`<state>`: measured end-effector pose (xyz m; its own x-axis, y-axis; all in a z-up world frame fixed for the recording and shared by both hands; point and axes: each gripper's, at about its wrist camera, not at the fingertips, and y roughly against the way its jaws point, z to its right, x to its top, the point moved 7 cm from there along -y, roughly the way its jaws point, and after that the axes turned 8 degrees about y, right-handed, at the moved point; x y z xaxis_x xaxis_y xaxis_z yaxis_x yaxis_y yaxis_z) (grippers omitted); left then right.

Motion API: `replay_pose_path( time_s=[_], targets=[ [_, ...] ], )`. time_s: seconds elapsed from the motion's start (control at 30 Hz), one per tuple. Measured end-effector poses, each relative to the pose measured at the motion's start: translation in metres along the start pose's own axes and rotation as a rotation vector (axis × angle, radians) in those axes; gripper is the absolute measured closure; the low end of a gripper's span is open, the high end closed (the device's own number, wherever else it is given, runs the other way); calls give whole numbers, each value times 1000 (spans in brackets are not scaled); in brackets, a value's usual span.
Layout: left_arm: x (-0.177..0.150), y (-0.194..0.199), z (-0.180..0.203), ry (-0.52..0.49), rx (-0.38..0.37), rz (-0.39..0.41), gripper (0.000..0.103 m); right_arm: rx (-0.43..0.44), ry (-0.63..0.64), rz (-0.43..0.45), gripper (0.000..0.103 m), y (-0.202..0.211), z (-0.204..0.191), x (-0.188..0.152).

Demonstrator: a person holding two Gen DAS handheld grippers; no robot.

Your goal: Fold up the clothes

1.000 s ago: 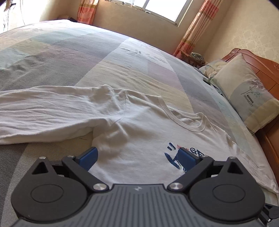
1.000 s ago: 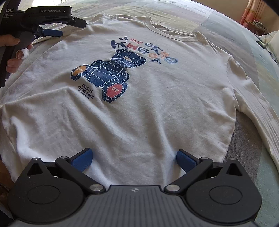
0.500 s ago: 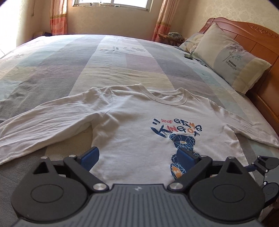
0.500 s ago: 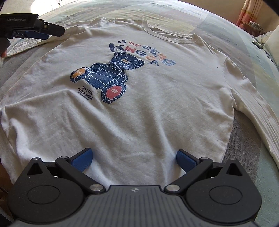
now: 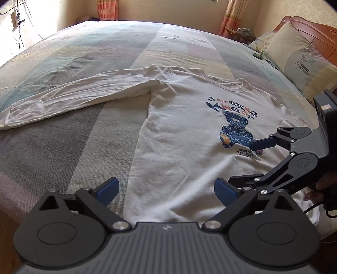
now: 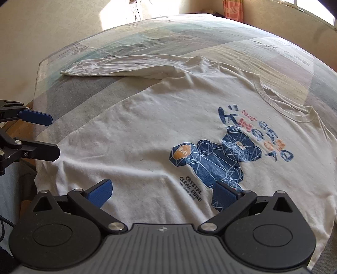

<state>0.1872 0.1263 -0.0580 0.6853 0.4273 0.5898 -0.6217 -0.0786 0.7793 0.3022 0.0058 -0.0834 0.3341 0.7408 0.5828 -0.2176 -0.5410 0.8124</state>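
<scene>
A white long-sleeved shirt (image 5: 179,137) with a blue bear print (image 5: 236,130) lies face up and flat on the bed. Its left sleeve (image 5: 73,99) stretches out to the side. My left gripper (image 5: 167,189) hangs open just above the hem near the shirt's left edge, holding nothing. My right gripper (image 5: 248,163) shows at the right, open over the lower part of the print. In the right wrist view, the right gripper (image 6: 163,192) is open over the shirt (image 6: 158,126) below the print (image 6: 217,156). The left gripper (image 6: 48,134) stands open at the left edge.
The bed cover (image 5: 63,147) has wide grey, green and beige stripes. Pillows (image 5: 299,61) lean on a wooden headboard (image 5: 316,31) at the right. Curtains (image 5: 107,9) hang on the far wall. A hand (image 5: 322,185) holds the right gripper's handle. The bed's near edge is just below both grippers.
My left gripper has drawn back from the armpit area to the hem. The right gripper has turned left and now faces the left sleeve. Both stay open; the shirt has not moved.
</scene>
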Motion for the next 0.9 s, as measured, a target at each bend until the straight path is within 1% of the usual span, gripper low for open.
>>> replay_pose_path(
  time_s=[0.07, 0.13, 0.17, 0.27, 0.33, 0.43, 0.53, 0.6, 0.67, 0.73, 0.77, 0.83, 0.9],
  targets=[
    [-3, 4, -2, -1, 22, 6, 6, 1, 35, -34, 0, -17, -8, -3],
    [-5, 5, -2, 1, 26, 5, 6, -29, 87, -48, 0, -19, -14, -12],
    [-5, 4, 1, -1, 21, 2, 6, -28, 107, -45, 0, -15, -16, -20],
    [-5, -1, 8, -8, 4, -6, 6, -10, 76, -58, 0, 3, -5, -44],
    [-5, -5, 13, -13, -8, -12, 6, -12, 94, -80, 0, 11, -4, -56],
    [-4, -10, 26, -35, -39, -20, 6, -18, 89, -117, 0, 27, 0, -65],
    [-7, -17, 41, -76, -62, -44, 6, -20, 65, -74, 0, 43, 4, -67],
    [-10, -22, 50, -102, -74, -61, 6, -25, 42, -96, 0, 43, 7, -76],
    [-13, -27, 59, -128, -86, -79, 6, -43, 31, -138, 0, 43, 9, -97],
    [-15, -30, 62, -140, -86, -90, 6, -46, 31, -121, 0, 52, 9, -111],
    [-15, -32, 62, -141, -84, -94, 6, -48, 36, -130, 0, 57, 9, -118],
    [-13, -34, 63, -141, -82, -95, 6, -35, 17, -137, 0, 65, 12, -120],
    [-11, -36, 65, -142, -81, -93, 6, -56, -15, -95, 0, 73, 21, -111]
  ],
)
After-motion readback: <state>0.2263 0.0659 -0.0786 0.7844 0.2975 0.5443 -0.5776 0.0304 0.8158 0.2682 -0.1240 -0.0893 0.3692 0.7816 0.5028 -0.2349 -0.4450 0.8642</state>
